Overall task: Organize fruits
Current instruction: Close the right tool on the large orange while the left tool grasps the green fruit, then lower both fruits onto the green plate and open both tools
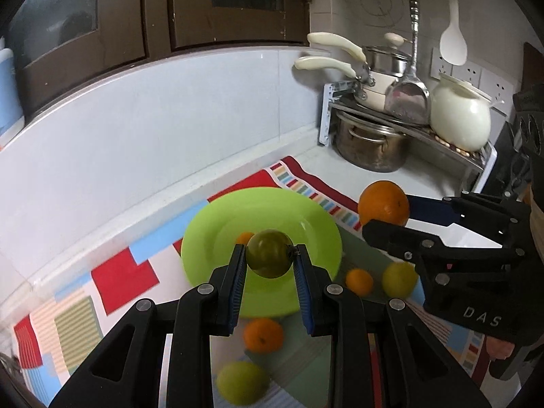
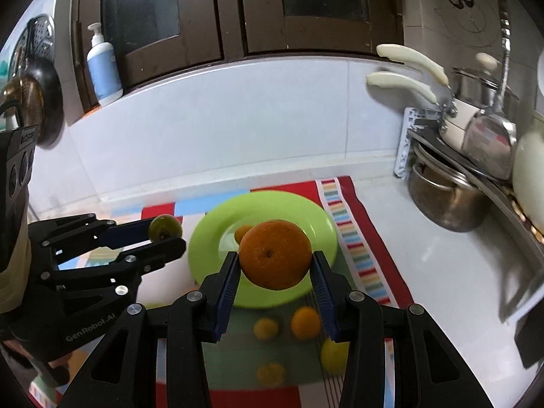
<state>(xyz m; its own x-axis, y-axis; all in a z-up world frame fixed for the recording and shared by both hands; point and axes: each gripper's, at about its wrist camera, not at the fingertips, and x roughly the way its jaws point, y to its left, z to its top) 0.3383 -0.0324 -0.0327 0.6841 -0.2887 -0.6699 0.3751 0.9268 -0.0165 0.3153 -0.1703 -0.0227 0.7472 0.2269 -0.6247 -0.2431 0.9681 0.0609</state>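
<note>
My left gripper (image 1: 269, 255) is shut on a dark green round fruit (image 1: 268, 253) and holds it above the near side of a lime green plate (image 1: 217, 224). My right gripper (image 2: 274, 267) is shut on a large orange (image 2: 274, 258) above the same plate (image 2: 316, 217). A small orange fruit (image 1: 244, 238) lies on the plate, partly hidden. In the left wrist view the right gripper (image 1: 391, 219) holds the orange (image 1: 384, 207) to the right of the plate. In the right wrist view the left gripper (image 2: 166, 229) holds the green fruit (image 2: 166, 227) left of the plate.
Loose fruits lie on the colourful mat (image 1: 125, 275) near the plate: small oranges (image 1: 263, 335) (image 1: 358, 282) and yellow-green fruits (image 1: 241, 386) (image 1: 399, 278). A rack with pots (image 1: 370, 142) and a white jar (image 1: 459, 115) stands back right. A white tiled wall (image 1: 170, 108) runs behind.
</note>
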